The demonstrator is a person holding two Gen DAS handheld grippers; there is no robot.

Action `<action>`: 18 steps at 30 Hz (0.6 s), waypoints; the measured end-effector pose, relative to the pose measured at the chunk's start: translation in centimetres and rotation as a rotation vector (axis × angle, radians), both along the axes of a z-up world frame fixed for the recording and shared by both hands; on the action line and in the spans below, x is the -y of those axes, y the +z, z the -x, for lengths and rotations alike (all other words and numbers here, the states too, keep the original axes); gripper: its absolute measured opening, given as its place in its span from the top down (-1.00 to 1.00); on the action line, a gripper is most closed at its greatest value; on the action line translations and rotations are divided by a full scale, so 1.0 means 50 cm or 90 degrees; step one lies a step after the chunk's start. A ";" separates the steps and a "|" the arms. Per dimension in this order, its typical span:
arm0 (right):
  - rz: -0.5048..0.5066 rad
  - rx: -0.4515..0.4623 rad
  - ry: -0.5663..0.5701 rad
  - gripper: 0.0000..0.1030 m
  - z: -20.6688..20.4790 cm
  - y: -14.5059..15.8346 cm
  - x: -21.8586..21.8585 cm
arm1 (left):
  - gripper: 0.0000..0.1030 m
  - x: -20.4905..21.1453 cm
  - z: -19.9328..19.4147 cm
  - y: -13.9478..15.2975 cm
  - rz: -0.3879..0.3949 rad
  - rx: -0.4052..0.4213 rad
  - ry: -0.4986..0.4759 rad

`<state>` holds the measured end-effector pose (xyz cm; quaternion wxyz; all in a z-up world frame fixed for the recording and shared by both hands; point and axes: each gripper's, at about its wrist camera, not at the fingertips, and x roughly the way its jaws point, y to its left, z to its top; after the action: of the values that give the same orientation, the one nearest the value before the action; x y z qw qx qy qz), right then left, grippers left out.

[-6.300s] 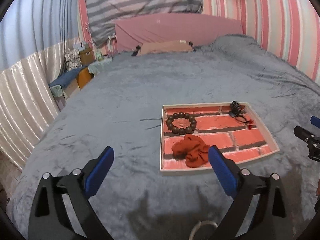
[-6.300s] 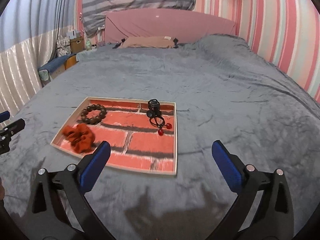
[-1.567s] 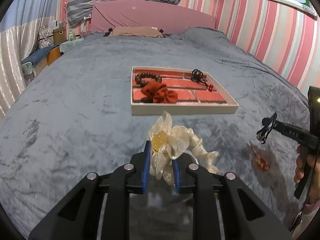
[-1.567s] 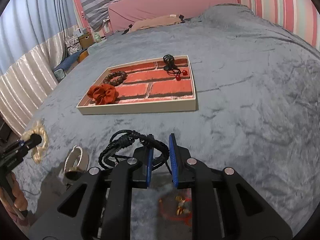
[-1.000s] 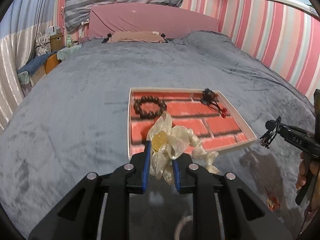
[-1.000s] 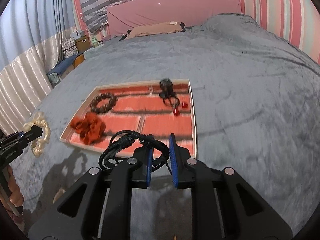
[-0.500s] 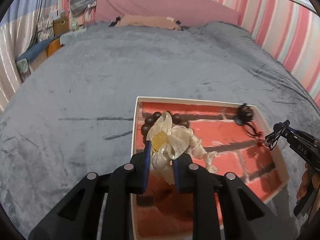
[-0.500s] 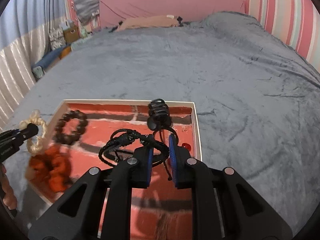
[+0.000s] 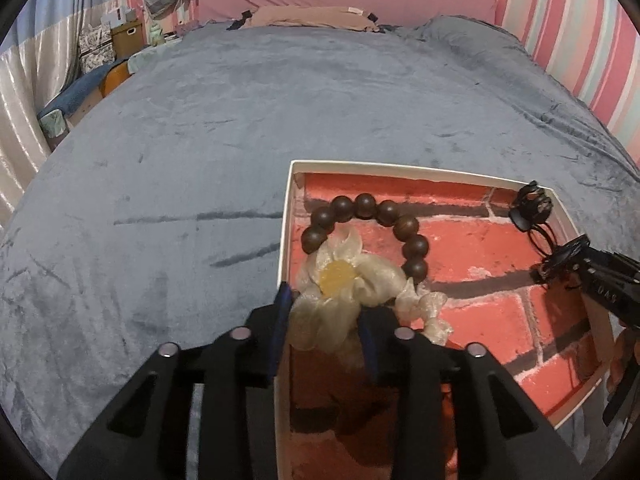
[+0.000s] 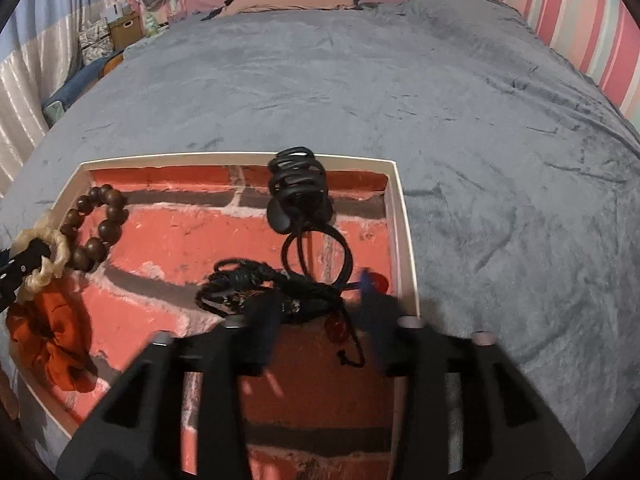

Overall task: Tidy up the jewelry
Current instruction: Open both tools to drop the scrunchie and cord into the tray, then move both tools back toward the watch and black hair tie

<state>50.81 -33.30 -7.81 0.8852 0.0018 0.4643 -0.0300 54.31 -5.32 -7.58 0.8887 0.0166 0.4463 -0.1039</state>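
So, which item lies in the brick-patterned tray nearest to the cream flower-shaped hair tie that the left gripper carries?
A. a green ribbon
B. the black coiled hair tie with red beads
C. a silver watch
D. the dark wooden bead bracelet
D: in the left wrist view, the cream flower-shaped hair tie between the left gripper fingers overlaps the ring of the dark wooden bead bracelet, at the near left part of the brick-patterned tray.

Only legible marking: pale letters "DAS" on the black right tool (image 9: 600, 280), at the tray's (image 9: 400, 168) right edge. Nothing else readable.
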 end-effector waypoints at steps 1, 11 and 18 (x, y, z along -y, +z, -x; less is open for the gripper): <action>0.008 0.008 0.000 -0.06 0.007 0.007 -0.001 | 0.22 0.001 0.008 0.009 0.000 0.007 -0.004; 0.006 0.122 0.025 -0.82 0.142 0.148 0.012 | -0.37 -0.014 0.148 0.123 0.013 0.096 -0.030; 0.032 0.169 0.036 -0.91 0.318 0.222 -0.003 | -0.64 -0.059 0.328 0.189 0.001 0.148 -0.023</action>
<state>34.89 -33.15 3.30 0.9391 -0.0293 0.3421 -0.0160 37.89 -2.37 1.86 0.9325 0.0359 0.3395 -0.1177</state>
